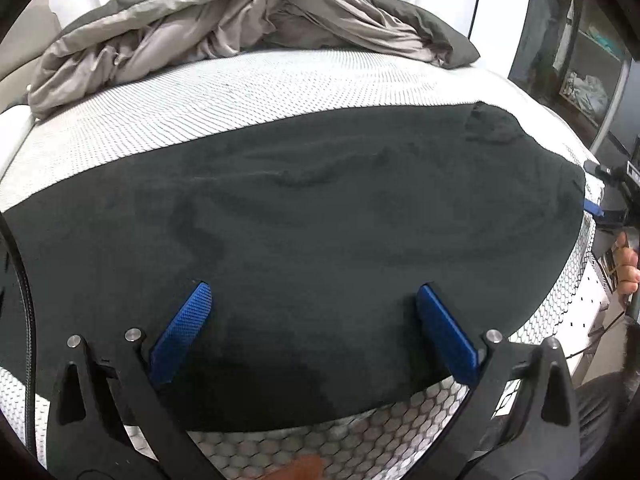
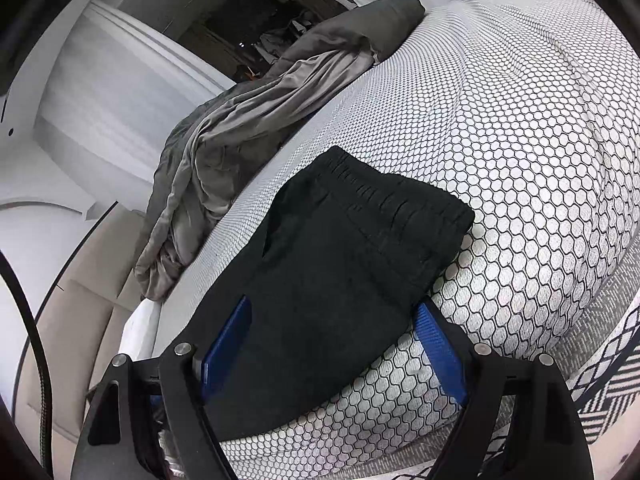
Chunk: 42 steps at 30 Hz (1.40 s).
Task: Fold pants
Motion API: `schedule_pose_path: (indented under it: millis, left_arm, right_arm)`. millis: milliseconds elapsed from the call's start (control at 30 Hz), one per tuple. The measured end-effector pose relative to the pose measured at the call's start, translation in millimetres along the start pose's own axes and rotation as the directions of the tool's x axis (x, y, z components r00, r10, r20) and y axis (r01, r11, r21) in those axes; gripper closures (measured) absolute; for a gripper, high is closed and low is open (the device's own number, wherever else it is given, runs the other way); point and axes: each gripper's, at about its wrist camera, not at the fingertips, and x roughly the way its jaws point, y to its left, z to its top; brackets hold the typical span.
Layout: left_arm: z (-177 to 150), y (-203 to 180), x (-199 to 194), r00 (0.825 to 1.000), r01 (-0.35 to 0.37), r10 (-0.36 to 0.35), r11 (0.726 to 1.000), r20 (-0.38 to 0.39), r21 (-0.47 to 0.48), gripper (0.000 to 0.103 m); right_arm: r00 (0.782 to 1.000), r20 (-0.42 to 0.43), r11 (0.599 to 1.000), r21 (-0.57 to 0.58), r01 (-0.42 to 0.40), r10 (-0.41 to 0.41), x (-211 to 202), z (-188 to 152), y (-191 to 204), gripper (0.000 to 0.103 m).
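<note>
Dark pants (image 1: 320, 220) lie flat across the near part of the mattress (image 1: 240, 92), folded lengthwise. My left gripper (image 1: 313, 287) hovers over their near edge, open wide, blue pads (image 1: 184, 332) apart with only flat cloth below. In the right wrist view the elastic waistband (image 2: 400, 196) is at the far end of the pants (image 2: 328, 280). My right gripper (image 2: 334, 303) is open and straddles the pants, one pad (image 2: 440, 352) on each side of the cloth. The right gripper's blue tip (image 1: 592, 209) and the hand holding it (image 1: 628, 272) show at the pants' right end.
A crumpled grey duvet (image 1: 224, 20) covers the far side of the bed (image 2: 248, 120). The mattress edge drops off close to me. A dark shelf unit (image 1: 576, 60) stands to the right, and a patterned rug (image 2: 608, 380) lies beside the bed.
</note>
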Motion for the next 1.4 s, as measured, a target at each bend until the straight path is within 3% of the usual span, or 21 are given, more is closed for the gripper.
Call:
schedule_pose_path:
  millis: [167, 233, 267, 333, 400, 500, 533, 600, 667, 700, 733, 767, 800, 900, 1000, 1067, 1133, 1167, 1267, 1333, 1400]
  left_arm:
    - [-2, -9, 15, 1.0, -0.008, 0.008, 1.0, -0.014, 0.014, 0.001]
    - [-2, -10, 15, 1.0, -0.004, 0.004, 1.0, -0.014, 0.01, 0.001]
    - [-2, -8, 15, 1.0, -0.003, 0.003, 1.0, -0.016, 0.003, 0.001]
    - [-3, -3, 12, 1.0, -0.005, 0.004, 1.0, -0.019, -0.008, 0.001]
    - [-4, 7, 5, 1.0, -0.011, 0.011, 1.0, -0.018, -0.026, 0.001]
    - [-6, 23, -9, 0.999, -0.037, 0.038, 0.997, 0.009, -0.061, 0.001]
    - [-7, 30, -14, 0.999, -0.041, 0.043, 0.997, 0.017, -0.07, 0.001]
    - [-10, 51, -21, 0.998, -0.058, 0.06, 0.992, 0.014, -0.109, 0.001]
    - [-14, 76, -28, 0.997, -0.078, 0.08, 0.982, 0.007, -0.174, 0.001]
    - [-17, 88, -32, 0.996, -0.082, 0.086, 0.974, 0.011, -0.213, 0.001]
    - [-20, 100, -36, 0.996, -0.083, 0.089, 0.964, 0.014, -0.251, 0.001]
    - [-23, 113, -40, 0.996, -0.08, 0.088, 0.952, 0.014, -0.295, 0.001]
    - [-27, 125, -44, 0.997, -0.07, 0.08, 0.938, 0.015, -0.339, 0.001]
    - [-33, 143, -54, 0.998, -0.038, 0.054, 0.922, 0.031, -0.386, 0.001]
    - [-29, 145, -60, 0.998, 0.03, -0.01, 0.925, 0.055, -0.379, 0.001]
    - [-20, 139, -58, 0.992, 0.121, -0.1, 0.923, 0.074, -0.364, 0.003]
    - [-10, 132, -51, 0.978, 0.211, -0.197, 0.913, 0.074, -0.349, 0.011]
    - [-5, 126, -43, 0.963, 0.266, -0.262, 0.902, 0.057, -0.341, 0.018]
    - [3, 119, -13, 0.934, 0.318, -0.355, 0.872, -0.033, -0.371, 0.031]
    - [0, 120, 6, 0.908, 0.352, -0.415, 0.837, -0.066, -0.418, 0.031]
    - [2, 121, 15, 0.892, 0.386, -0.448, 0.822, -0.058, -0.42, 0.031]
  right_arm:
    - [0.999, -0.018, 0.999, 0.038, 0.036, -0.036, 16, 7, -11, 0.019]
    - [0.997, 0.034, 0.995, 0.069, 0.074, -0.076, 29, 9, -12, 0.02]
    - [0.992, 0.066, 0.992, 0.068, 0.105, -0.11, 33, 12, -8, 0.028]
    - [0.977, 0.122, 0.984, 0.03, 0.174, -0.177, 35, 18, 6, 0.068]
    - [0.975, 0.149, 0.987, 0.01, 0.163, -0.162, 34, 25, 25, 0.082]
    - [0.984, 0.17, 0.992, -0.109, 0.062, -0.043, 23, 25, 78, 0.085]
    - [0.989, 0.147, 0.985, -0.174, 0.003, 0.023, 25, 21, 107, 0.085]
    - [0.984, 0.013, 0.943, -0.287, -0.166, 0.177, 39, 5, 163, 0.085]
    - [0.939, -0.199, 0.844, -0.414, -0.341, 0.282, 62, -31, 223, 0.079]
    - [0.918, -0.274, 0.806, -0.449, -0.386, 0.287, 72, -49, 242, 0.067]
    - [0.882, -0.371, 0.757, -0.475, -0.448, 0.289, 85, -71, 261, 0.059]
    - [0.852, -0.45, 0.718, -0.497, -0.487, 0.266, 96, -92, 276, 0.055]
    - [0.844, -0.484, 0.698, -0.523, -0.489, 0.23, 100, -106, 283, 0.055]
    - [0.859, -0.478, 0.659, -0.588, -0.469, 0.184, 99, -119, 292, 0.055]
    - [0.902, -0.397, 0.714, -0.581, -0.391, 0.171, 94, -97, 272, 0.054]
    - [0.945, -0.314, 0.76, -0.59, -0.271, 0.093, 93, -83, 247, 0.053]
    - [0.962, -0.273, 0.787, -0.594, -0.168, 0.0, 91, -76, 220, 0.053]
    - [0.964, -0.265, 0.794, -0.594, -0.133, -0.037, 97, -75, 209, 0.053]
    - [0.945, -0.289, 0.788, -0.612, -0.059, -0.154, 114, -79, 185, 0.053]
    - [0.936, -0.297, 0.763, -0.645, -0.05, -0.189, 119, -86, 182, 0.053]
    - [0.938, -0.287, 0.739, -0.672, -0.051, -0.196, 119, -89, 181, 0.052]
